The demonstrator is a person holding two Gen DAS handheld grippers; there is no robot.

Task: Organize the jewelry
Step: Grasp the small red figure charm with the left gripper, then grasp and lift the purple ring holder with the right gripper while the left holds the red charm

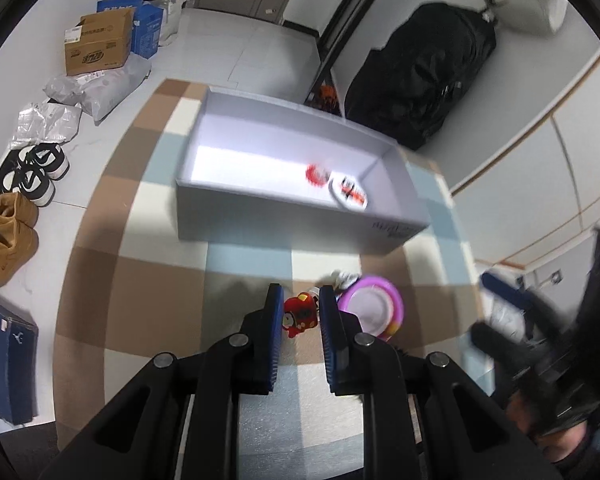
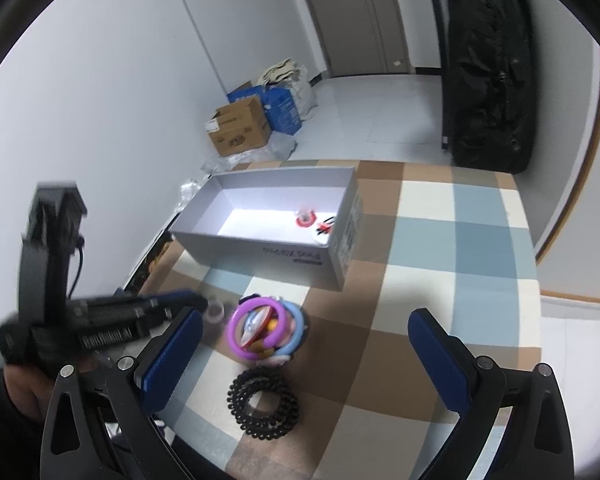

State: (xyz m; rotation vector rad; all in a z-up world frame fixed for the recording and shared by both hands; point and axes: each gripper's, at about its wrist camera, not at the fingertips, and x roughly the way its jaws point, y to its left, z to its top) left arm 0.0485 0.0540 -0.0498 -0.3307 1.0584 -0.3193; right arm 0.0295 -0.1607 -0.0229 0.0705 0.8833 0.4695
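My left gripper (image 1: 300, 292) is shut on a small red charm (image 1: 298, 316), which spans the gap between the blue pads just above the checked tablecloth. To its right lies a purple ring (image 1: 374, 308). In the right wrist view my right gripper (image 2: 306, 316) stands wide open over a pile with a purple ring (image 2: 256, 332) and a blue ring (image 2: 296, 328). A black coil hair tie (image 2: 264, 404) lies nearer. The left gripper (image 2: 198, 300) shows blurred at the left. Behind stands an open grey box (image 2: 260, 248) holding a red piece (image 2: 305, 218) and a white round badge (image 2: 322, 232).
The checked table (image 2: 440, 280) ends at the right and far side. On the floor are cardboard boxes (image 1: 100, 44), plastic parcels (image 1: 100, 88) and shoes (image 1: 8, 236). A tall black bag (image 2: 488, 72) leans against the wall behind the table.
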